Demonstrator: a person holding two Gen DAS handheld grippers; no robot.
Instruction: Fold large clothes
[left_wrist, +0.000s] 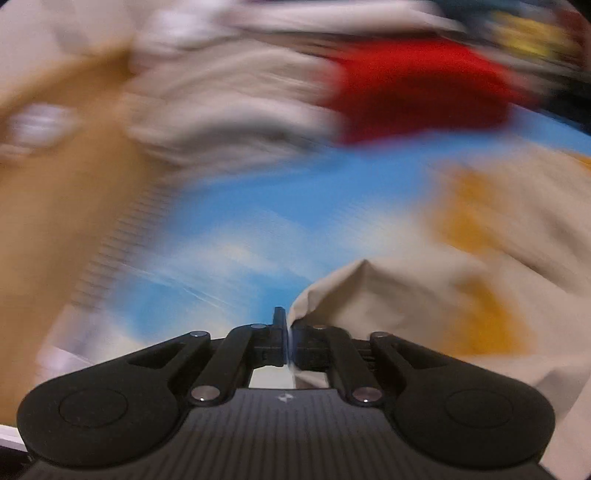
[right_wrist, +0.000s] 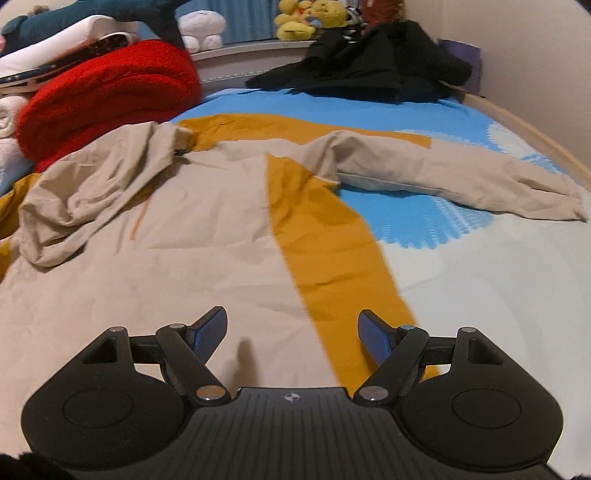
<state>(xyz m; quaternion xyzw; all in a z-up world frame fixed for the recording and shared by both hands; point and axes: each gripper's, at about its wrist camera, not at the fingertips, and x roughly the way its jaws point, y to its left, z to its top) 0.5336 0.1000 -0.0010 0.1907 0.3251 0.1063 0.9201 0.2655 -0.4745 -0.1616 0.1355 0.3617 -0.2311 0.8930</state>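
Left wrist view: the left gripper (left_wrist: 286, 334) was clamped tight on a fold of the beige jacket (left_wrist: 388, 295), which bunched up to its right. Beyond it everything smeared into blur, with only a red blanket (left_wrist: 417, 88) and blue bedsheet (left_wrist: 240, 221) recognisable.

Right wrist view: the right gripper (right_wrist: 293, 332) hung wide apart, holding nothing, just over the jacket (right_wrist: 166, 240) spread flat on the bed (right_wrist: 480, 277). One sleeve (right_wrist: 461, 177) stretched right; the mustard lining (right_wrist: 325, 229) showed. The jacket's near hem was hidden behind the gripper body.
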